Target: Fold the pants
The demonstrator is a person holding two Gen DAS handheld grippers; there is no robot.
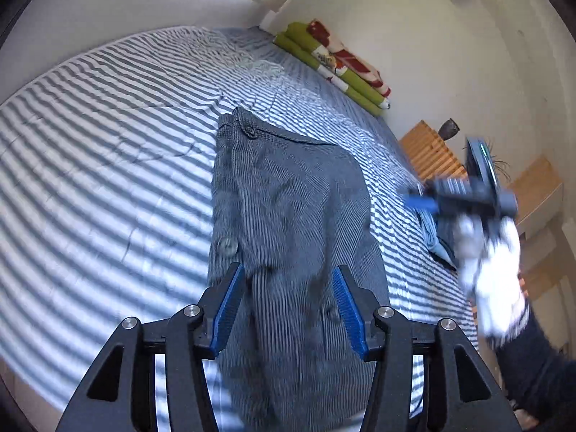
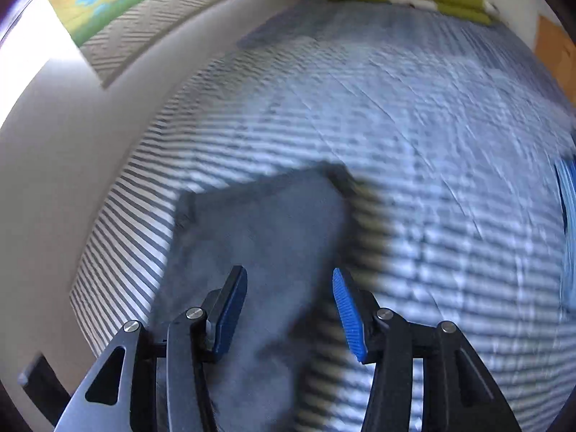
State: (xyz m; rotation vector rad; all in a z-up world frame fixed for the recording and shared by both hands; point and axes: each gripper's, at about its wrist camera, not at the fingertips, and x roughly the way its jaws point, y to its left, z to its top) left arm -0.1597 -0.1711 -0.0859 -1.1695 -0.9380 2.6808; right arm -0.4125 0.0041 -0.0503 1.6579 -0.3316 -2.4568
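Grey checked pants (image 1: pixel 288 208) lie flat on the striped bed sheet (image 1: pixel 108 165), waistband with a button at the far end. My left gripper (image 1: pixel 288 280) is open above the near part of the pants, nothing between its blue pads. In the left wrist view the right gripper (image 1: pixel 424 203) appears blurred at the right, held by a white-gloved hand (image 1: pixel 493 270) off the pants' right edge. In the right wrist view, my right gripper (image 2: pixel 289 280) is open over the blurred grey pants (image 2: pixel 259 230), holding nothing.
A folded green, red and white blanket (image 1: pixel 334 61) lies at the bed's far edge by the wall. Blue cloth (image 1: pixel 437 237) sits at the bed's right side, and also blue cloth (image 2: pixel 567 223). Wooden slats and steps (image 1: pixel 432 151) stand beyond the right edge.
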